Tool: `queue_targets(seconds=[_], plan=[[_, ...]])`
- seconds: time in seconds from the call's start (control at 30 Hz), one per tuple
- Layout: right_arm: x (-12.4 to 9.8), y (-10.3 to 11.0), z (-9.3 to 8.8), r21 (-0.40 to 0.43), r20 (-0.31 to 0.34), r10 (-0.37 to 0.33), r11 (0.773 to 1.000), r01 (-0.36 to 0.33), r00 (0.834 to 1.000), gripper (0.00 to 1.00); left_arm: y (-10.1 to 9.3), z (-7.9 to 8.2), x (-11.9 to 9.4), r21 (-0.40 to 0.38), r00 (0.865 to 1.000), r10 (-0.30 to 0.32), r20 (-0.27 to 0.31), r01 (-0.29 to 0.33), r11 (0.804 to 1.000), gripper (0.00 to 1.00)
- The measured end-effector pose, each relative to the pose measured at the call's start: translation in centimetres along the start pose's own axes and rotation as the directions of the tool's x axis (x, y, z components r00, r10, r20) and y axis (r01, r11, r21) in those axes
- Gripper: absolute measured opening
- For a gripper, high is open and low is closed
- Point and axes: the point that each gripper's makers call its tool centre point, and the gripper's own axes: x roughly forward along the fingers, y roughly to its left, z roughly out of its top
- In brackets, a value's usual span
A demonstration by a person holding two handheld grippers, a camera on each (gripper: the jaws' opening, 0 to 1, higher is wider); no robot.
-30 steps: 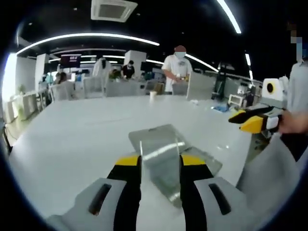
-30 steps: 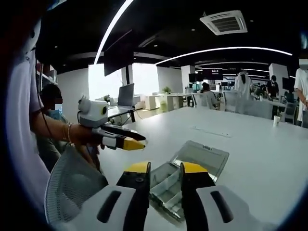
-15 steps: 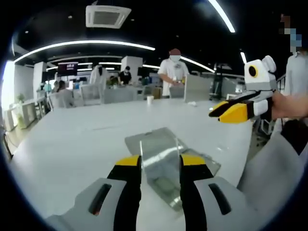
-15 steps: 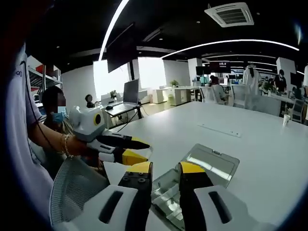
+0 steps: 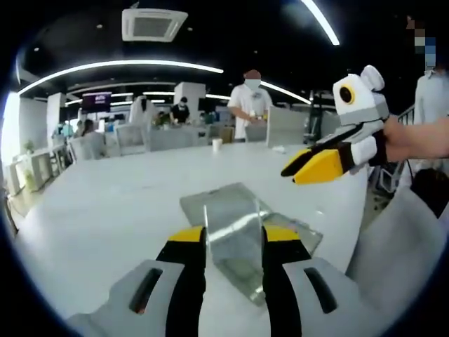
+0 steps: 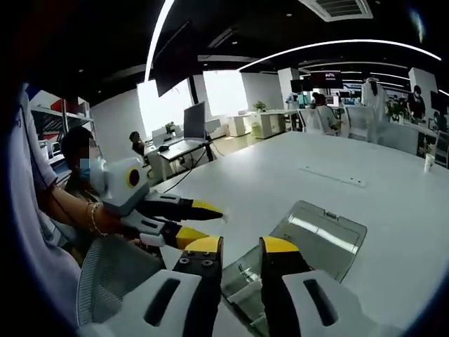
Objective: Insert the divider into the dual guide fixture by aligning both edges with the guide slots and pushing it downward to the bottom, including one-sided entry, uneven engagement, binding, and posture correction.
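From the left gripper view, left gripper (image 5: 233,239) pinches the clear divider (image 5: 235,235) between narrow jaws, upright. Open clear case, the fixture (image 5: 224,200), lies on the white table (image 5: 105,203) at 12 o'clock just past the tips. Right gripper (image 5: 319,163) hangs at 2 o'clock, jaws slightly apart, empty. My worry: one-handed descent tilts the divider, one edge enters first and binds.

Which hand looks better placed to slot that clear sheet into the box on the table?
Left. The left gripper seems to hold the clear divider between its jaws, just over the open box. The right gripper hangs in the air off to the side, apparently empty.
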Motion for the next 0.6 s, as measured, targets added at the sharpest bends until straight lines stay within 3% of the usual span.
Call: queue_targets(seconds=[0.4, 0.6], plan=[[2.2, 0.7, -0.3, 0.018, -0.108, 0.059, 0.998, -0.058, 0.992, 0.17, -0.9, 0.0, 0.2, 0.075, 1.0, -0.029, 0.003, 0.028, 0.997, 0.29], [2.9, 0.5, -0.5, 0.066, -0.156, 0.075, 0.996, -0.066, 0.985, 0.16, -1.2, 0.1, 0.2, 0.122, 0.999, -0.034, 0.01, 0.033, 0.992, 0.29]])
